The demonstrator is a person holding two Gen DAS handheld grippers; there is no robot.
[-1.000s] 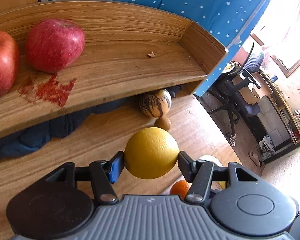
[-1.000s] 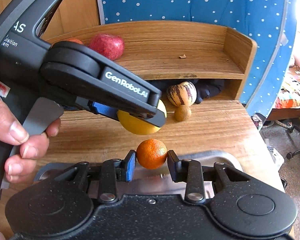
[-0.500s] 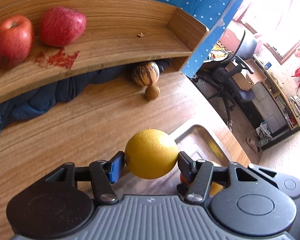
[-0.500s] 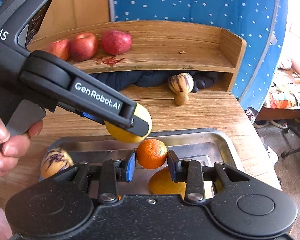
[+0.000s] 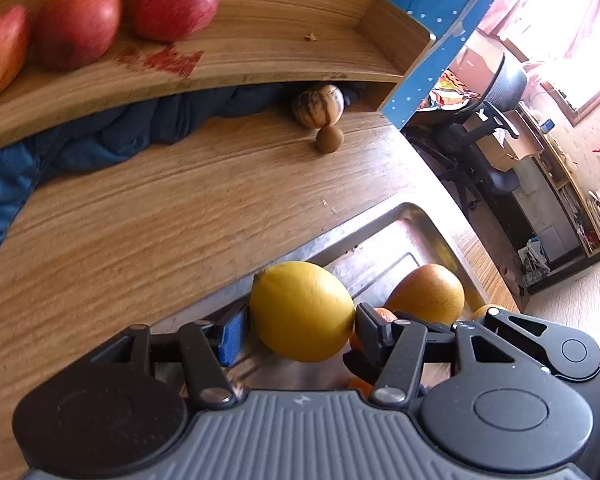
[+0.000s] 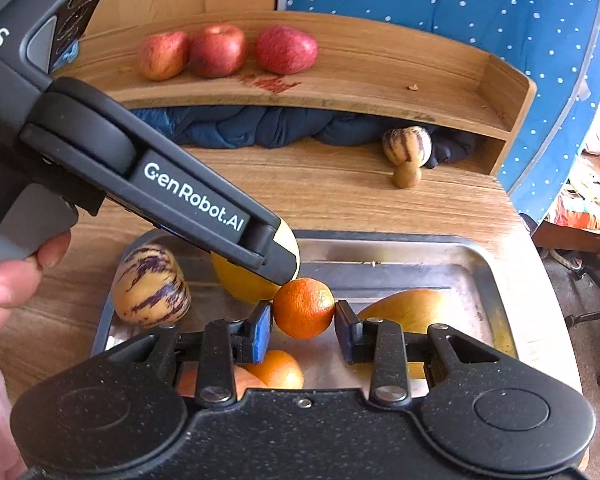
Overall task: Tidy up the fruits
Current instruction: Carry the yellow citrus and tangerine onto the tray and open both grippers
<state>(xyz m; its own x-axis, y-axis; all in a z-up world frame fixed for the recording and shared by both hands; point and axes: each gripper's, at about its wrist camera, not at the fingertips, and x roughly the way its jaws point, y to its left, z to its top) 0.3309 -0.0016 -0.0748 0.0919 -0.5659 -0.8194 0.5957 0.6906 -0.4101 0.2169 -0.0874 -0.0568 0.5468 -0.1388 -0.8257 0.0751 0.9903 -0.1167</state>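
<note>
Two fruits are clamped above the metal tray (image 6: pixel 476 256); my left gripper (image 5: pixel 300 320) pinches the lemon (image 5: pixel 302 310), my right gripper (image 6: pixel 303 320) the orange (image 6: pixel 303 307); both firm, round, slippery, so I hold across the widest middle.

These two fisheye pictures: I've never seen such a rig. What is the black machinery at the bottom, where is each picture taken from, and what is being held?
There is no robot here. A person holds a two-finger claw in each hand, and each claw carries a camera looking out along its fingers, so each picture shows its own claw at the bottom.

In the left view, the left claw is shut on a yellow lemon. In the right view, the right claw is shut on a small orange, and the left claw reaches in from the left.

Both hover over a metal tray holding more fruit, including a striped melon. Three red apples sit on the wooden shelf behind.
</note>
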